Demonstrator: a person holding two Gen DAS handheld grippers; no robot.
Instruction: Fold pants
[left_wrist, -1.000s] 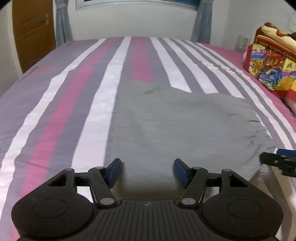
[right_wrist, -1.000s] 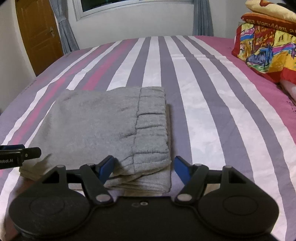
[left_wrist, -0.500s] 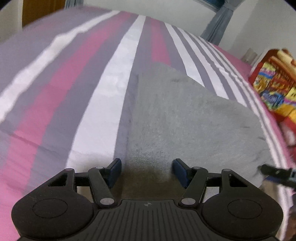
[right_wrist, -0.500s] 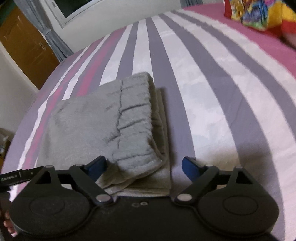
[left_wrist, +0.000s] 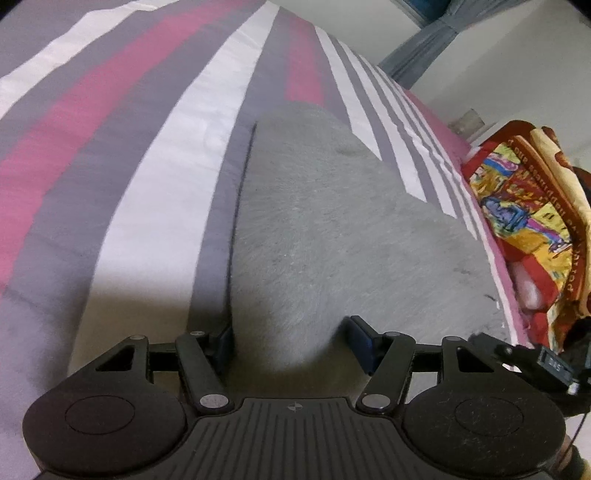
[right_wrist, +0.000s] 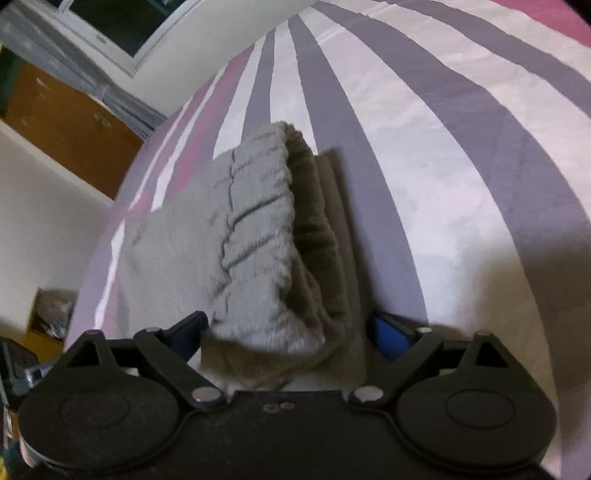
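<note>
Both tools have dropped low and pushed in against the folded gray pants since a second ago, and the far wall has nearly slid out of view. Left tool (left_wrist: 293, 341) is spread wide, its blue fingers (left_wrist: 360, 341) straddling the near left corner of the pants (left_wrist: 332, 229), one pad down beside the edge on the bed, the other resting on the fabric; nothing is pinched. Right tool (right_wrist: 291, 328) is spread too, with the thick waistband end of the pants (right_wrist: 251, 221) bulging up between its fingers (right_wrist: 389, 334); the left-hand pad is partly buried behind the cloth, so contact there is hard to judge. Lower layers of the fold sit in deep shadow under the top flap. Pants lie flat on the striped bed (left_wrist: 147, 184), pink, gray and white bands running away. Off to the right in the left view, a bright patterned blanket (left_wrist: 524, 206) is cut off by the frame edge, and the other tool's tip pokes in below it. Left in the right view, blurred, a brown door (right_wrist: 70, 122) and window frame (right_wrist: 110, 40).
</note>
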